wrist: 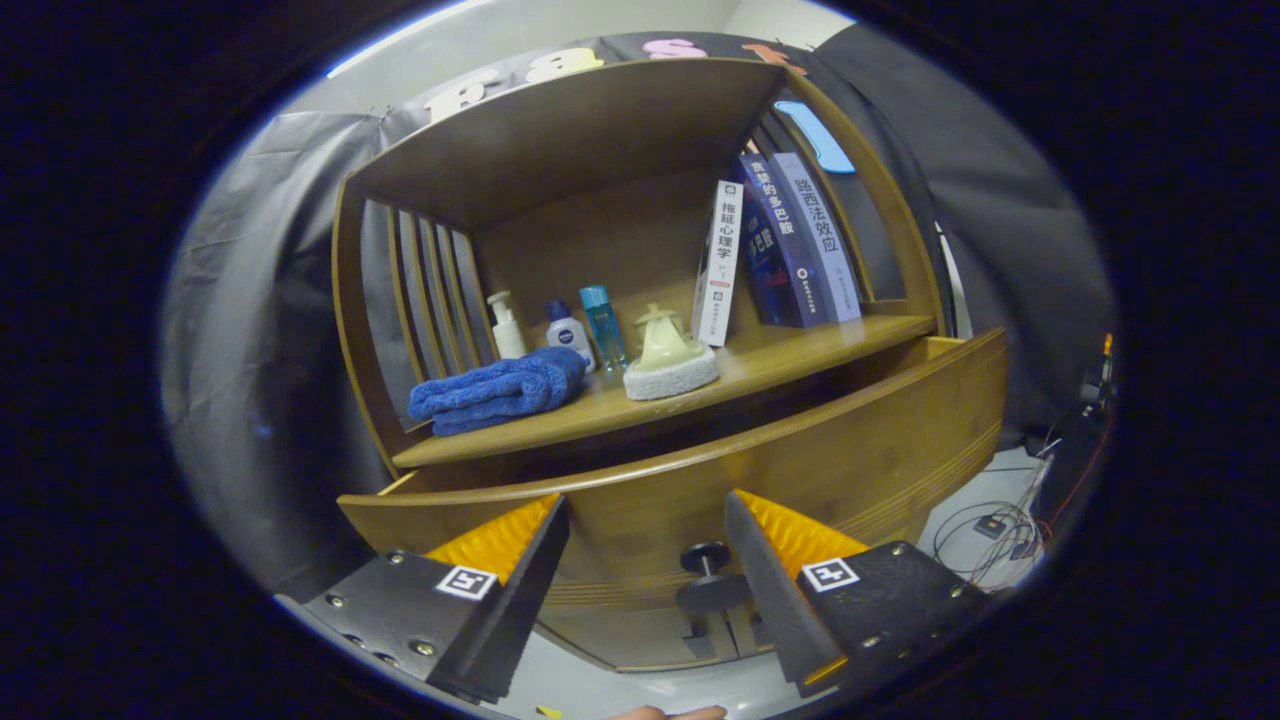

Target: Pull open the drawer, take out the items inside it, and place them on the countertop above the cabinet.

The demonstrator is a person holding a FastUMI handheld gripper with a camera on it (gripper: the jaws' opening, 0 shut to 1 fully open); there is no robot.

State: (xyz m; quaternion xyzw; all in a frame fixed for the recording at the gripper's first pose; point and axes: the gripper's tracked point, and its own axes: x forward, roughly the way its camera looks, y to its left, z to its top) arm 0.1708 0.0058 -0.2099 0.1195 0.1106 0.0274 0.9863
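Note:
The wooden cabinet's drawer (850, 440) stands pulled out a little, with a dark gap between its front panel and the countertop (800, 350) above it. The inside of the drawer is hidden from here. Its dark round knob (707, 558) sits low between my fingers, closer to the right one and not touched by either. My gripper (645, 500) is open, its tips against the drawer front just under its top edge, with nothing held. On the countertop lie a folded blue towel (497, 392) and a pale scrub brush (668, 360).
At the back of the countertop stand a white pump bottle (506, 326), a small white bottle (567, 334) and a blue bottle (603, 326). Books (790, 240) lean at its right. Slatted sides and a top board enclose the shelf. Cables (990, 525) lie on the floor to the right.

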